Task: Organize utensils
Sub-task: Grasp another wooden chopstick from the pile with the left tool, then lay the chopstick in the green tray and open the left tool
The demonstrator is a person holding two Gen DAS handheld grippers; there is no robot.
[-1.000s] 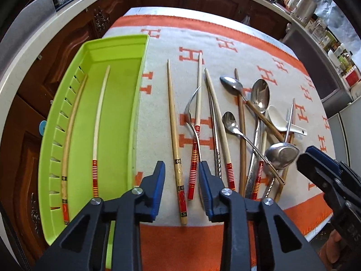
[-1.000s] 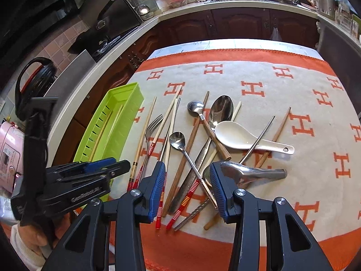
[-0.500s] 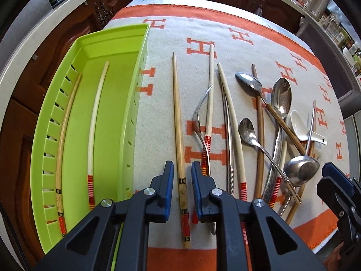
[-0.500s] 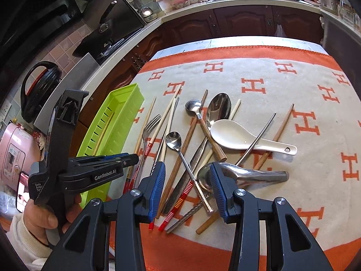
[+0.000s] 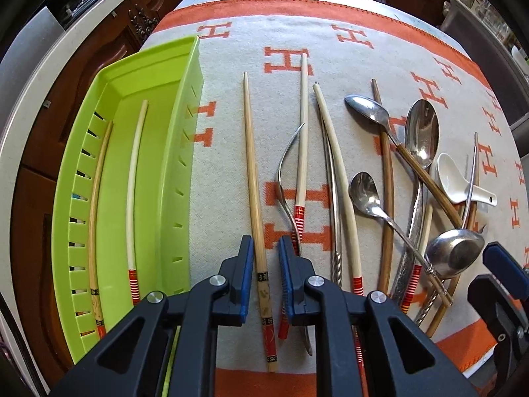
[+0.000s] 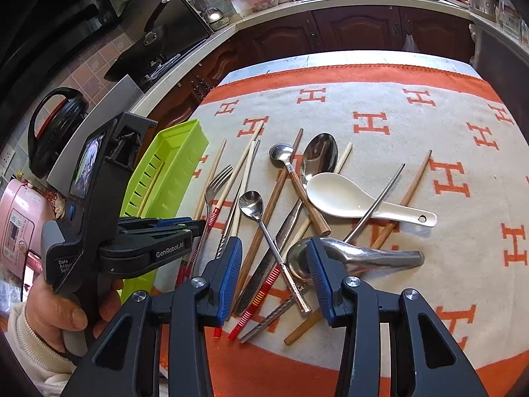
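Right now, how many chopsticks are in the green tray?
2. The tan chopstick lies along the slotted outer wall of the tray. The pale chopstick lies down the middle. The tray's near end is partly hidden, so another could be there.

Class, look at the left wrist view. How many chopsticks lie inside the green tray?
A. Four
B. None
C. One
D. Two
D: two chopsticks, one wooden and one pale with a red-striped end, lie lengthwise in the green tray; the rest lie on the cloth.

Orange-bordered H-pattern cloth point(image 6: 413, 125); pink appliance point(image 6: 16, 228); dark cabinets point(image 6: 360, 33).
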